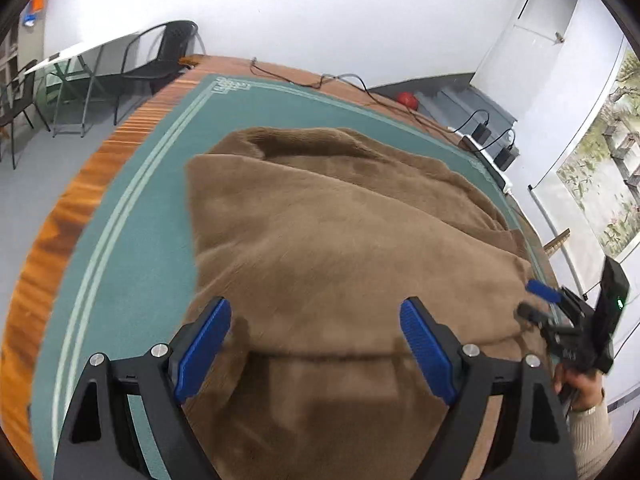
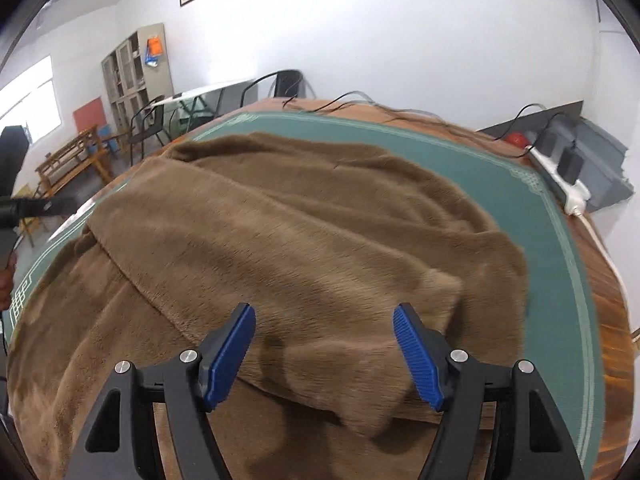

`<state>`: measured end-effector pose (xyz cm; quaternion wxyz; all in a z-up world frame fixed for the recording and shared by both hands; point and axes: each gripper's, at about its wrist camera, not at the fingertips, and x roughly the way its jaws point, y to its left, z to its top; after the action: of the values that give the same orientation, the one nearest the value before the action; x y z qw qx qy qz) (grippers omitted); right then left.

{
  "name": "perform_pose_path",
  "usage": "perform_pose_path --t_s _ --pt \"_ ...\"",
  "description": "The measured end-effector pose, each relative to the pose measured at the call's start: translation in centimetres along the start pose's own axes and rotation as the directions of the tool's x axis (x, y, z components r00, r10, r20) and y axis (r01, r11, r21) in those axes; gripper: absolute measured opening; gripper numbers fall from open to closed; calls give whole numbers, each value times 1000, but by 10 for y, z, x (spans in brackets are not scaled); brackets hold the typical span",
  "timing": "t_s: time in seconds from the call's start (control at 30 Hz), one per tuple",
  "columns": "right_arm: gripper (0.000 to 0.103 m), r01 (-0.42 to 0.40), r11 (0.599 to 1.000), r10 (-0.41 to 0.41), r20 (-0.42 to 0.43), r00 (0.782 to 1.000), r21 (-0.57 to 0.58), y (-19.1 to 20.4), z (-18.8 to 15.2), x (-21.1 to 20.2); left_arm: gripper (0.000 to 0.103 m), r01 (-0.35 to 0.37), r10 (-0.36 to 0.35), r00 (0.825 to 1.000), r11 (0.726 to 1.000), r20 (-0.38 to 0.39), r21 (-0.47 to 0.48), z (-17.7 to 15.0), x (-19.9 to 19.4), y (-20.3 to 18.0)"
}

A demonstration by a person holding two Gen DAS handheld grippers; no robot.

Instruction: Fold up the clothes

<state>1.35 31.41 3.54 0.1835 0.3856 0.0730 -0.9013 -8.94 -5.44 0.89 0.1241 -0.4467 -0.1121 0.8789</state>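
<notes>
My left gripper (image 1: 316,344) stands wide apart with nothing between its blue pads (image 1: 204,352); the brown fleece garment (image 1: 340,240) lies below and ahead of the fingertips, apart from them. Its near hem hangs over the table edge just beneath the fingers. My right gripper (image 2: 324,352) is parted too, a little less wide, and grips nothing; a folded flap of the same garment (image 2: 280,240) lies under and just past its pads (image 2: 230,354), and I cannot tell whether the tips brush the pile. In the left view, the right gripper (image 1: 540,300) shows at the garment's right edge, held by a hand (image 1: 582,388) in a knit sleeve.

Beyond the fingers the garment spreads in layered folds across a green mat (image 1: 132,220) with pale border lines. There is bare mat to the left of the left fingers and a strip to the right of the right fingers. The mat lies on a wooden table (image 1: 60,232), whose rim shows outside it.

Farther off, cables (image 2: 400,114) and a white power strip (image 2: 560,184) with black adapters lie along the far right edge of the table. Behind stand black chairs (image 1: 160,60) and the white wall.
</notes>
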Motion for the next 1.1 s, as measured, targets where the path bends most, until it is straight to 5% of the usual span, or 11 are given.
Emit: perform_pose_path --t_s 0.13,0.33,0.9,1.1 --pt "73 -2 1000 3 -41 999 14 -4 -4 17 89 -69 70 996 998 -49 11 12 40 -2" --pt "79 13 1000 -15 -51 999 -24 1 -11 28 92 -150 153 988 982 -12 114 2 55 -14" --pt "82 47 997 -50 -55 997 -61 6 -9 35 102 -208 202 978 965 50 158 -4 62 -20" --pt "82 4 1000 -3 -48 999 22 13 -7 0 102 -248 238 968 954 81 168 -15 39 -33"
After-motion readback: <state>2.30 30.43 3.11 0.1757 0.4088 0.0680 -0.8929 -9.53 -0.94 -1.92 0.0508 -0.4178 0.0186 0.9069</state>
